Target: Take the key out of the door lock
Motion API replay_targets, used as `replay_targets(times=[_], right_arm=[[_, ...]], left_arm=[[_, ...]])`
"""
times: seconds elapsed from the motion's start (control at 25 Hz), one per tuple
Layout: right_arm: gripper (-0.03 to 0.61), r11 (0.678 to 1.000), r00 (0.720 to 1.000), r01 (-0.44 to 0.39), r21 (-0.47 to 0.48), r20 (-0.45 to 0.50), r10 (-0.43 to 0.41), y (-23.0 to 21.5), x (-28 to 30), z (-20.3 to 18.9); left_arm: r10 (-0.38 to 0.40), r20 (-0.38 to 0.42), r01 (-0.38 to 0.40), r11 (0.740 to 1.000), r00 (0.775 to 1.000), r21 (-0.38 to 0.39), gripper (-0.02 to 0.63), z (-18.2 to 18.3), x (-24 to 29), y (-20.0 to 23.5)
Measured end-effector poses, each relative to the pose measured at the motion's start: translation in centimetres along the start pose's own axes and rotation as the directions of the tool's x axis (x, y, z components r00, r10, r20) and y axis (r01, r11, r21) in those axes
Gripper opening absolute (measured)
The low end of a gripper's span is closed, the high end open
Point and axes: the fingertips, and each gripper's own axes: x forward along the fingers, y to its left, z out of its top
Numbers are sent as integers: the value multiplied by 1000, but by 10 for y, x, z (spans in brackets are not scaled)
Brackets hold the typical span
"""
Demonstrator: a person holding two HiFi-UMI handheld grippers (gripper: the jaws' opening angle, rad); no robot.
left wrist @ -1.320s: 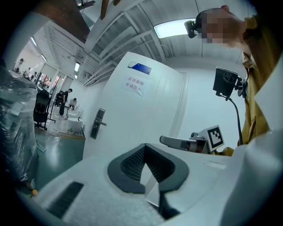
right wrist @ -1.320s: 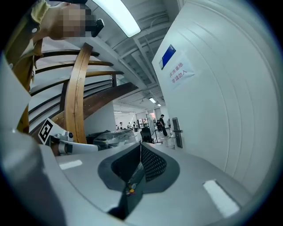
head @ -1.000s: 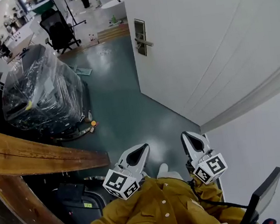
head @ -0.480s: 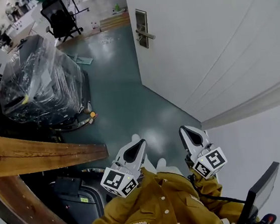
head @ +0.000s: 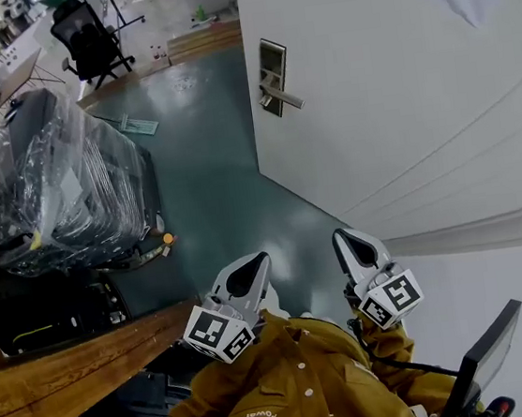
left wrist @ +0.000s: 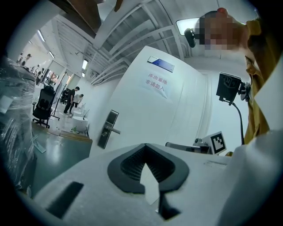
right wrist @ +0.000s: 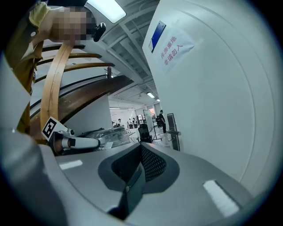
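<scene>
Left gripper (head: pixel 255 268), right gripper (head: pixel 345 241): claws closed, empty. Door lock (head: pixel 273 74) far off; key unseen. We approach squarely, then open.

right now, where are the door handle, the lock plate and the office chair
door handle (head: pixel 285 97), head view, middle of the lever
lock plate (head: pixel 272 58), head view, upper part above the lever
office chair (head: pixel 81 36), head view, on the backrest

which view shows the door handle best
The head view: the door handle and its lock plate show clearly. The left gripper view shows it small and distant; the right gripper view shows it edge-on.
</scene>
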Motion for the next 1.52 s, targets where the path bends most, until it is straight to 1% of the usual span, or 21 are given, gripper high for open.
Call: replay_targets(times=[0.24, 0.36, 0.48, 0.68, 0.84, 0.92, 1.04, 1.16, 1.32, 1.52], right_arm=[[6, 1000, 1000, 27, -5, 15, -27, -9, 78, 27], [6, 999, 1000, 22, -25, 2, -22, -10, 103, 35], [6, 998, 999, 33, -53, -8, -34, -23, 122, 43], [6, 990, 998, 51, -131, -41, -57, -56, 145, 52], [6, 987, 998, 31, -160, -45, -38, -86, 164, 61], [60, 981, 998, 10, -196, -63, -22, -96, 175, 61], [97, 962, 996, 0, -274, -90, -26, -115, 191, 59], [125, 937, 995, -3, -349, -97, -33, -138, 204, 62], [152, 901, 993, -37, -432, -119, -16, -161, 224, 58], [198, 897, 978, -60, -438, -205, -35, -186, 250, 35]], left_arm=[[-31, -6, 31, 999, 1000, 8, 0, 41, 19, 65], [-23, 5, 23, 1000, 1000, -17, 0, 52, 27, 90], [-25, 6, 25, 999, 1000, -25, 0, 60, 40, 105], [-17, -4, 17, 999, 1000, -46, 0, 65, 70, 121], [0, 11, 1, 999, 1000, -49, 0, 71, 106, 128], [2, 16, -1, 999, 1000, -51, 0, 74, 124, 129], [-9, 9, 9, 999, 1000, -49, 0, 76, 149, 128], [-11, 10, 12, 999, 1000, -49, 0, 77, 172, 123], [13, 19, -12, 998, 1000, -57, 0, 76, 188, 123], [52, 11, -51, 995, 999, -85, 0, 74, 194, 134]])
